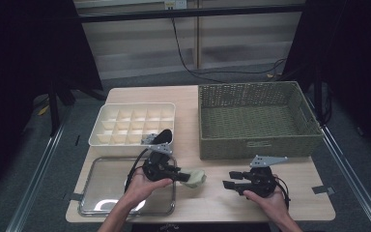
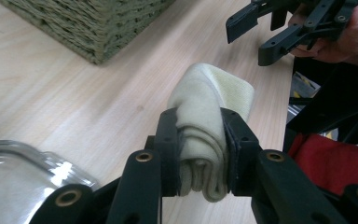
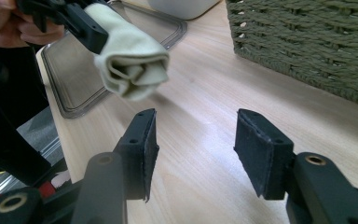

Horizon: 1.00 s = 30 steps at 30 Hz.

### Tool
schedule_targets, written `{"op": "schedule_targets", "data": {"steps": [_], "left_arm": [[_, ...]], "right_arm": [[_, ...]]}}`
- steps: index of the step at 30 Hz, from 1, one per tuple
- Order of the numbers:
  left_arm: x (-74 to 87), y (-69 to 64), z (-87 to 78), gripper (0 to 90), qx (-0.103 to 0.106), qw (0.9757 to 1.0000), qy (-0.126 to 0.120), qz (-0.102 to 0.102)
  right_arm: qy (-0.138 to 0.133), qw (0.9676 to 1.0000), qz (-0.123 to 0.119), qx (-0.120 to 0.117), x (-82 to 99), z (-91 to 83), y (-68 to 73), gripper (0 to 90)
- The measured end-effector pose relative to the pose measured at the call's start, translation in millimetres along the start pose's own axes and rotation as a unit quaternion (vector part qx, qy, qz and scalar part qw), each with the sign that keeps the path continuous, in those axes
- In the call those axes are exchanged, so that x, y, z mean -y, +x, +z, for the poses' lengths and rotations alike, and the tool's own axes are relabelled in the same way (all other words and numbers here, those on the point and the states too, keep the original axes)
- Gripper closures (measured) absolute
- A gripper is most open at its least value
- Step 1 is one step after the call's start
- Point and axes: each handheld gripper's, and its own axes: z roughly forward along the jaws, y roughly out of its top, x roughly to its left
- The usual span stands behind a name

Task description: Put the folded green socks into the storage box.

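Gripping a rolled cream cloth (image 2: 205, 126) in the left claw (image 2: 200, 149), lifted just above the bench (image 1: 212, 203) near its front edge, beside the glass tray (image 1: 101, 193) | right claw (image 3: 193, 149) standing open and empty, facing the cloth | wicker basket (image 1: 256, 116) sitting at the back right corner

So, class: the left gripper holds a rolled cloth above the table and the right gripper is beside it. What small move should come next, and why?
Probably carry the cloth toward the divided box or the basket; which one I cannot tell. The left gripper is clamped on the roll and holds it off the table, while the right gripper stands open with nothing in it, so the cloth is free to travel.
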Motion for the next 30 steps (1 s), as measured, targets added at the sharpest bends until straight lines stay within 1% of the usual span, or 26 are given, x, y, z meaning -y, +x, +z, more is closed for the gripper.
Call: {"op": "schedule_targets", "data": {"steps": [1, 2, 3, 5, 6, 8, 9, 11, 13, 15, 17, 18, 22, 24, 25, 29, 30], "left_arm": [[-0.2, 0.4, -2.3, 70.9, 0.000, 1.0000, -0.004, 0.000], [0.4, 1.1, -4.4, 70.9, 0.005, 0.9999, -0.012, -0.006], [0.5, 1.3, -6.3, 70.9, 0.002, 0.9999, -0.009, -0.004], [1.3, 2.0, -10.1, 70.9, 0.000, 0.9999, -0.012, -0.004], [1.5, 2.3, -11.9, 70.9, 0.002, 0.9999, -0.013, -0.004], [-0.3, 1.7, -16.1, 71.0, -0.004, 1.0000, -0.004, 0.002], [-1.4, 1.5, -17.9, 71.0, -0.006, 1.0000, -0.004, 0.002], [-3.5, 2.2, -21.8, 71.0, -0.002, 1.0000, -0.007, 0.003], [-5.3, 1.6, -25.5, 71.0, -0.011, 0.9999, -0.007, 0.004], [-6.9, 1.2, -30.0, 71.0, -0.014, 0.9998, -0.008, 0.009], [-8.0, 1.1, -35.2, 71.0, -0.017, 0.9997, -0.013, 0.010], [-8.8, 1.3, -38.6, 71.0, -0.022, 0.9997, -0.011, 0.010], [-10.1, 3.4, -47.6, 70.9, -0.026, 0.9995, -0.012, 0.011], [-10.5, 4.4, -50.9, 71.0, -0.025, 0.9995, -0.019, 0.006], [-10.7, 4.6, -52.8, 71.0, -0.029, 0.9994, -0.018, 0.005], [-12.0, 5.2, -60.5, 70.9, -0.034, 0.9992, -0.018, 0.010], [-12.7, 5.1, -62.9, 70.9, -0.038, 0.9991, -0.017, 0.011]], "right_arm": [[0.002, 1.0000, -0.002, 0.000, -0.1, 1.5, -0.1, 47.5], [0.005, 1.0000, -0.001, 0.002, -0.1, 2.8, 0.4, 46.8], [0.005, 1.0000, -0.001, -0.001, -0.3, 3.9, 0.8, 46.6], [0.004, 1.0000, 0.001, -0.001, -0.3, 3.4, 1.6, 46.4], [0.002, 1.0000, 0.003, 0.000, -0.2, 2.8, 1.5, 46.0], [0.000, 1.0000, 0.001, 0.001, -0.2, 1.5, 0.4, 45.3], [0.000, 1.0000, 0.002, 0.001, -0.3, 0.7, 0.4, 44.8], [-0.002, 1.0000, 0.001, 0.002, -0.3, -0.3, 0.3, 43.6], [-0.004, 1.0000, 0.001, 0.001, -0.2, -1.0, 0.9, 43.4], [-0.006, 1.0000, 0.001, -0.002, -0.1, -1.9, 1.4, 42.7], [-0.008, 1.0000, -0.001, 0.000, -0.5, -2.4, 1.8, 42.2], [-0.009, 1.0000, 0.000, -0.001, -0.8, -2.8, 1.8, 41.7], [-0.010, 0.9999, 0.000, 0.000, -1.3, -2.7, 1.1, 40.2], [-0.010, 1.0000, 0.000, 0.000, -1.3, -2.4, 1.2, 39.9], [-0.010, 1.0000, 0.000, 0.000, -1.4, -2.3, 1.4, 39.9], [-0.011, 0.9999, -0.001, 0.001, -1.9, -2.0, 0.9, 39.6], [-0.012, 0.9999, -0.002, 0.001, -2.1, -2.2, 0.6, 39.6]]}}
